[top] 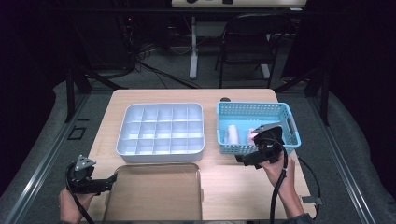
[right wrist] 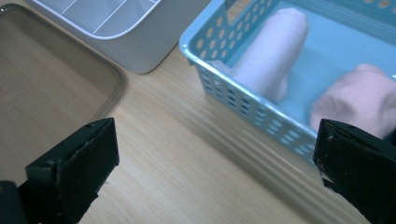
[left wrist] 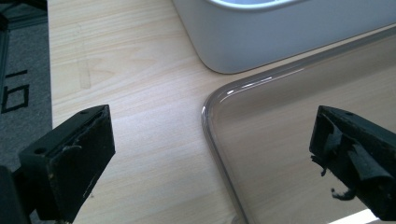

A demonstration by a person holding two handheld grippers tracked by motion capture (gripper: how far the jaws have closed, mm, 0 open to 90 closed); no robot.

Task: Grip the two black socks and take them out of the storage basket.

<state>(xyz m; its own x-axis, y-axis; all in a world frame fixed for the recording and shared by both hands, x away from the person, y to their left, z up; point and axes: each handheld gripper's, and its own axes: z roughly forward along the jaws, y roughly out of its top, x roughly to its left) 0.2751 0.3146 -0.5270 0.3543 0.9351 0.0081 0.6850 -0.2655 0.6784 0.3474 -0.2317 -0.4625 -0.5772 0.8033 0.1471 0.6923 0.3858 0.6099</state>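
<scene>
Left gripper [top: 111,179]: you hold it low at the near left corner of the table [top: 233,186], jaws spread wide and empty, pointing right at the rim of the clear tray [top: 154,167]; in the left gripper view the tray's rounded corner [left wrist: 208,100] lies between the jaws. Clear tray: near centre, bare, nothing placed on it. White divided organiser [top: 161,132]: just beyond the tray, every visible compartment bare. Blue perforated basket [top: 254,111]: right of the organiser, holding two pale pink rolled items, one upright-looking roll [top: 232,134] to the left and a second pink bundle [top: 252,136] beside it. Right gripper [top: 244,161]: you hold it at the basket's near wall, jaws wide apart and gripping nothing, with the basket wall [right wrist: 252,109] and both rolls ahead of it. Progress, as judged: no roll has left the basket, so all of the transfer looks still to do, starting with your right gripper's first pick.
</scene>
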